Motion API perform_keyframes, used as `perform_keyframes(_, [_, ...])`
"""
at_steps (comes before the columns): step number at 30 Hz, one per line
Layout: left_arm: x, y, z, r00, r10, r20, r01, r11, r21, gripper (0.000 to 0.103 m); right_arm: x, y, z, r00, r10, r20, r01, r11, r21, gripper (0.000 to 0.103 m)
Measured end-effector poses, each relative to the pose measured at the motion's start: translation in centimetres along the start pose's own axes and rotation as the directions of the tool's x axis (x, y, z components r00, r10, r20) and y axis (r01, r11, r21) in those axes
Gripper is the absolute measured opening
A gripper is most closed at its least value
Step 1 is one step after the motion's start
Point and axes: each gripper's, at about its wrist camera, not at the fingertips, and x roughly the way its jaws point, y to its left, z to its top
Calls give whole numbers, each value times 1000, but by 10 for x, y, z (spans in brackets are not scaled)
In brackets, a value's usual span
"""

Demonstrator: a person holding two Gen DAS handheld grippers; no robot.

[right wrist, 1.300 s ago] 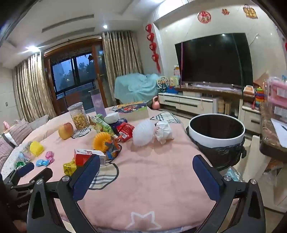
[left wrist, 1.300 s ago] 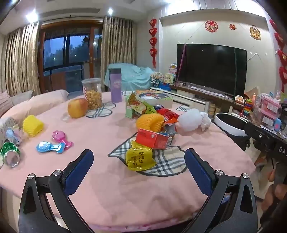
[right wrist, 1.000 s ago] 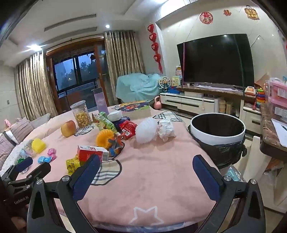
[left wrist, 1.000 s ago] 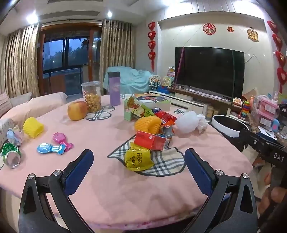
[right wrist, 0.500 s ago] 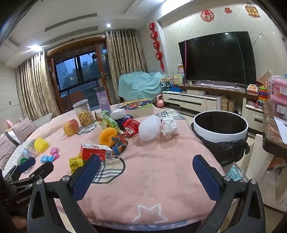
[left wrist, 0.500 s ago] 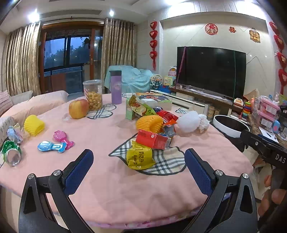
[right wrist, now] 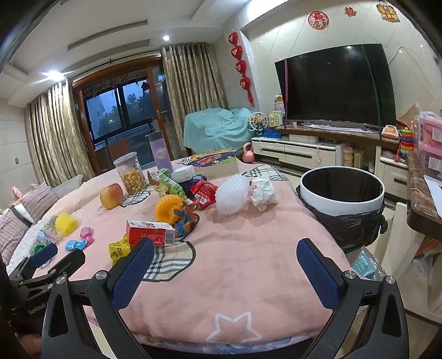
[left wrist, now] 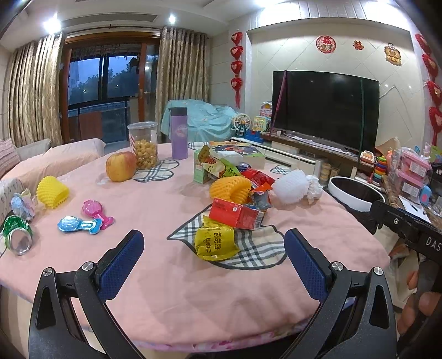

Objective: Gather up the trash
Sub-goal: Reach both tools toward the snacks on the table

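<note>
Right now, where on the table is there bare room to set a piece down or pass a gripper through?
Bare cloth runs along the near edge, from the yellow packet to the star print, and right toward the bin. Another free patch lies between the apple and the orange foam net. The middle is crowded: red carton, wrappers, white foam net.

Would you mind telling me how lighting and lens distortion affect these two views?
Left wrist view: ceiling spotlights flare, curtains bow near the edge. Right wrist view: dim bluish light, the television looks curved, corners are vignetted black; the table stays sharp.
</note>
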Motion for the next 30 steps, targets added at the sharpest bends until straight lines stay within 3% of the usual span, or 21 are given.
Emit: perform_keyframes(30, [4, 1, -2, 1000, -6, -12, 5, 1000, -4, 103, 2, 0, -3, 1000, 15, -14, -15, 1000, 20, 103])
